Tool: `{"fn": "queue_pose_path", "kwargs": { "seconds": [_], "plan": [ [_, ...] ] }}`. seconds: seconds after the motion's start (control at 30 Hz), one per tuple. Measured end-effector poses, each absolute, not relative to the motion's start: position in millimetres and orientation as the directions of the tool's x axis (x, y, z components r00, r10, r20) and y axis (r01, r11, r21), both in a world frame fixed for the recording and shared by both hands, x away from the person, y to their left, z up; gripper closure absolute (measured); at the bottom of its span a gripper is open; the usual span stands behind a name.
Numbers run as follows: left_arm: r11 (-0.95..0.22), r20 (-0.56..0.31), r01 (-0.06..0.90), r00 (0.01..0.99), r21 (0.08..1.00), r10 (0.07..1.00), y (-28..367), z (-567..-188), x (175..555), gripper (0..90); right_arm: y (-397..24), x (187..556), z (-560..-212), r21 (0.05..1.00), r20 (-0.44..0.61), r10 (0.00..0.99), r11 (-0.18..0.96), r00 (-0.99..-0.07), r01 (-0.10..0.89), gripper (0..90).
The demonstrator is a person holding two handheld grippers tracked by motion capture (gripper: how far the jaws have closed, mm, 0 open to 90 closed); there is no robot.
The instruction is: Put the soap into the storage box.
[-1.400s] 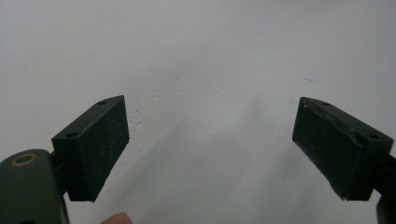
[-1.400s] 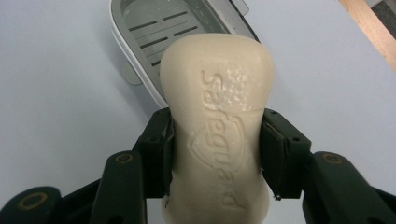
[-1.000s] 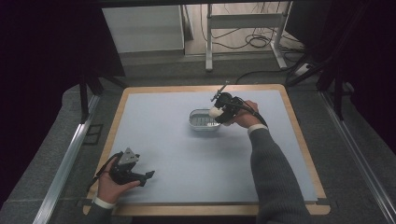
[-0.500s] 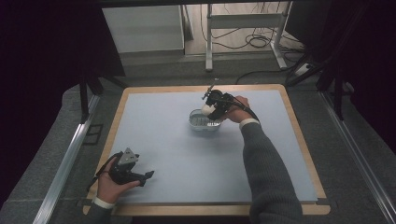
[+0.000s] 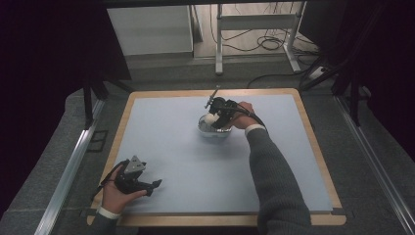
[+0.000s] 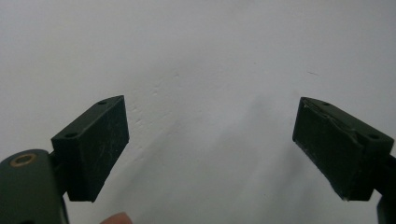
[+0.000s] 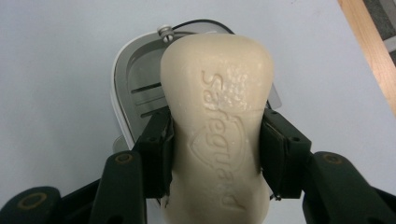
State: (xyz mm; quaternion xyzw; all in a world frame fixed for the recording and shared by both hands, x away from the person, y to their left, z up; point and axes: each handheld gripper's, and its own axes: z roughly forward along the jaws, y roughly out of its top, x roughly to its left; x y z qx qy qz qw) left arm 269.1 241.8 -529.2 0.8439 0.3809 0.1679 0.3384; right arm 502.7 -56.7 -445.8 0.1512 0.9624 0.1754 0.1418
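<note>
While the right gripper [image 7: 215, 154] clamps the soap bar [image 7: 217, 116] just above the soap dish [image 5: 214, 129] mid-table, placement looks nearly done; release is still left. Left gripper [image 6: 210, 149] sits open and empty near the table's [image 5: 313, 161] front-left corner.

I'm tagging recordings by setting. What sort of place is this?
Likely a lab recording station: a wood-edged table with a plain blue mat, dark curtains around it, loose cables on the floor behind. The right gripper holds a soap bar over a dish.
</note>
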Motion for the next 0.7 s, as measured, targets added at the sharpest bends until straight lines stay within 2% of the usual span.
{"fn": "queue_pose_path", "kwargs": {
  "seconds": [0.23, 0.43, 0.6, 0.7],
  "plan": [
    [-0.480, 0.026, 0.529, 0.652, 0.700, 0.757, 242, -529, 269, 11.2, -52, 501, -451, 0.361, -0.215, 0.344, 0.898, -0.914, 0.253, 47.3],
    [-0.482, 0.027, 0.528, 0.653, 0.699, 0.757, 242, -529, 269, 11.2, -53, 499, -442, 0.420, -0.203, 0.371, 0.869, -0.906, 0.262, 44.3],
    [-0.485, 0.029, 0.528, 0.655, 0.697, 0.755, 241, -530, 269, 11.2, -60, 494, -432, 0.506, -0.164, 0.447, 0.803, -0.879, 0.314, 40.6],
    [-0.485, 0.028, 0.529, 0.655, 0.697, 0.755, 240, -530, 268, 11.2, -63, 491, -431, 0.522, -0.153, 0.467, 0.787, -0.871, 0.330, 39.8]
  ]
}}
